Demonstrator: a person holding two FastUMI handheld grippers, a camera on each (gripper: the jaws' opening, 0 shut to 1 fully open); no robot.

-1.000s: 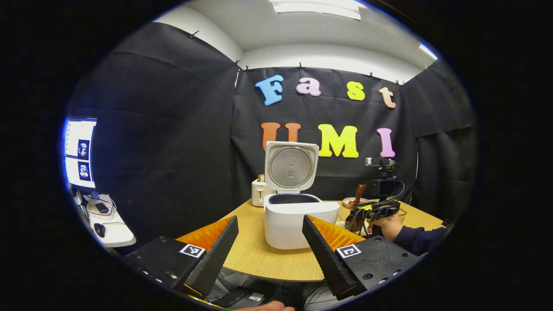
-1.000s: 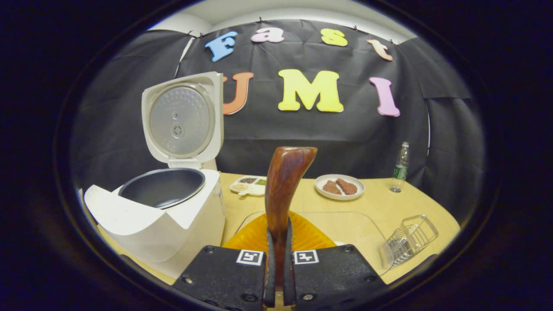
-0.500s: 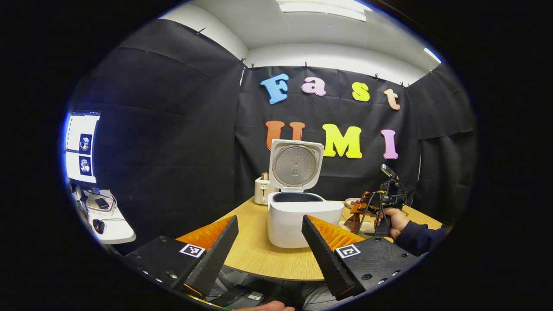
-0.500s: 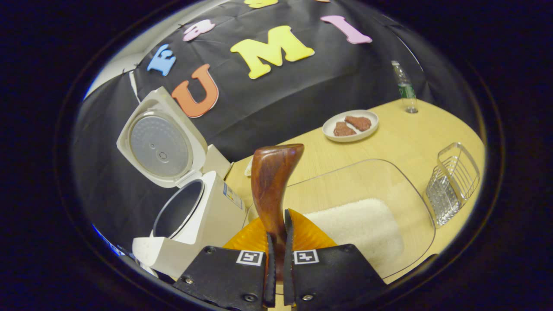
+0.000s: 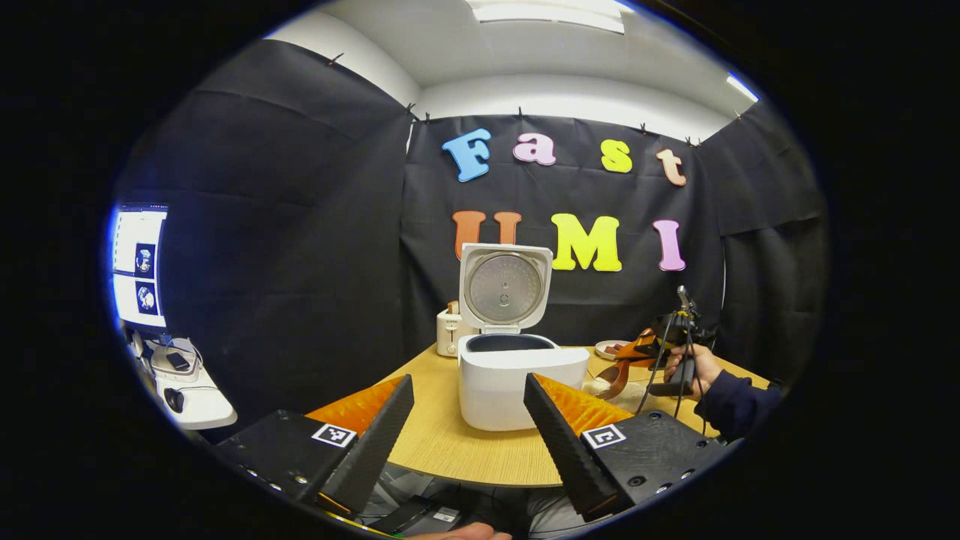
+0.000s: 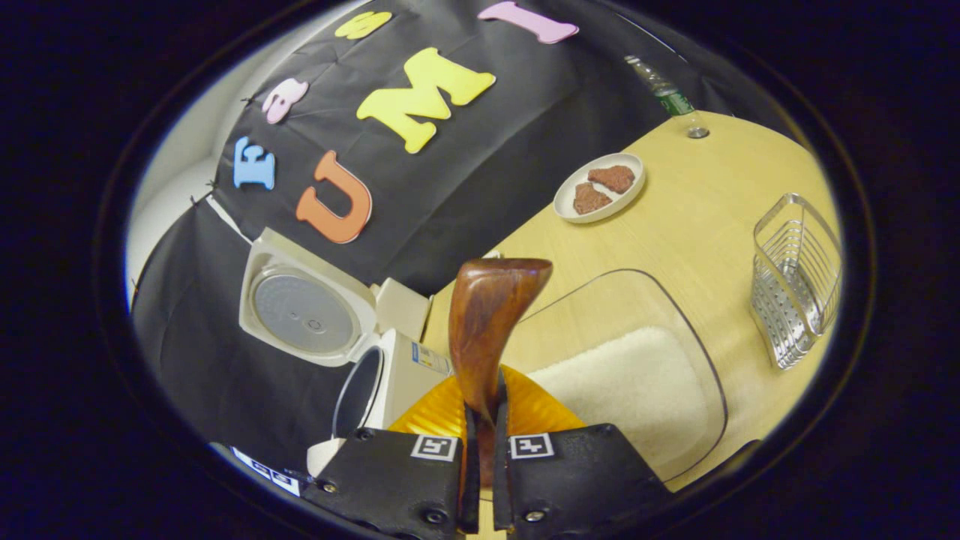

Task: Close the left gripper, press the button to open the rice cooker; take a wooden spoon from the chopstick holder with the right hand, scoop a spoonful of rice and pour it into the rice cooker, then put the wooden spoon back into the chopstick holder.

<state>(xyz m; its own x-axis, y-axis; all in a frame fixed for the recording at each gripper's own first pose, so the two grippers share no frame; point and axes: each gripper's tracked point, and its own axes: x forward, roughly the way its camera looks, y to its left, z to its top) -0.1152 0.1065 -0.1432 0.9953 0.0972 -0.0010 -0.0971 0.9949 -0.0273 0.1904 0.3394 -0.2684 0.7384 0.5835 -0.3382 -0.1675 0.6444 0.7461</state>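
Observation:
The white rice cooker (image 5: 517, 379) stands on the round wooden table (image 5: 450, 442) with its lid up and its dark pot bare; it also shows at the left (image 6: 390, 367) in the right gripper view. My left gripper (image 5: 465, 439) is open in front of it, holding nothing. My right gripper (image 6: 480, 465) is shut on the handle of the brown wooden spoon (image 6: 487, 322), tilted hard over the clear rice tray (image 6: 697, 360) with its bed of white rice (image 6: 630, 382). In the left gripper view that gripper (image 5: 649, 349) is held by a hand (image 5: 694, 367), spoon (image 5: 619, 375) pointing down-left toward the rice.
A wire chopstick holder (image 6: 795, 277) lies at the right. A plate of brown pieces (image 6: 600, 187) and a bottle (image 6: 664, 94) sit farther back. A small white toaster (image 5: 448, 332) stands behind the cooker. A monitor (image 5: 139, 266) and side desk are off to the left.
My right gripper has rolled further over the rice tray with the spoon, so its view has tilted more. The left gripper has hardly moved and stays open.

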